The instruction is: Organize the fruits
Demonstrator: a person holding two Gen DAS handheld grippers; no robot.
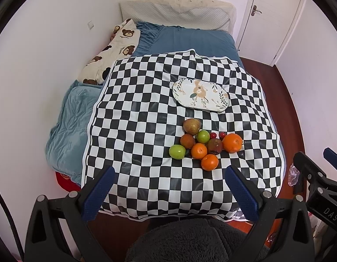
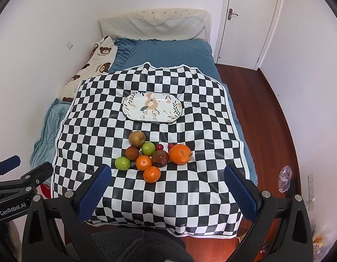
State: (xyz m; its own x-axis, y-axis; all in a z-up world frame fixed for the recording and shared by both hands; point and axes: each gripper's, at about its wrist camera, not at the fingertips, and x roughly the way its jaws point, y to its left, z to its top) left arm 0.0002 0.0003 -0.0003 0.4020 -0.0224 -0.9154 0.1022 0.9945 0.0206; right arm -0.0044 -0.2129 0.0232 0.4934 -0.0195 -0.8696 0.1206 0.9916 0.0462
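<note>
A pile of fruit lies on the checkered cloth (image 1: 146, 131): a large orange (image 1: 232, 143), two smaller oranges (image 1: 199, 151), two green apples (image 1: 177, 151), a brownish pear (image 1: 191, 126), a dark red apple (image 1: 214, 146) and two small red cherries (image 1: 213, 134). An oval floral plate (image 1: 200, 94) lies beyond the pile, with nothing on it. My left gripper (image 1: 170, 174) is open and empty, held above the cloth's near edge. My right gripper (image 2: 168, 172) is open and empty, also short of the fruit (image 2: 151, 157) and plate (image 2: 152, 107).
The cloth covers a blue bed (image 2: 168, 50) against the left wall. A bear-print pillow (image 1: 112, 50) lies at the far left. A wood floor (image 2: 262, 109) and white door (image 2: 249, 17) are on the right. A plastic bag (image 2: 285, 179) lies on the floor.
</note>
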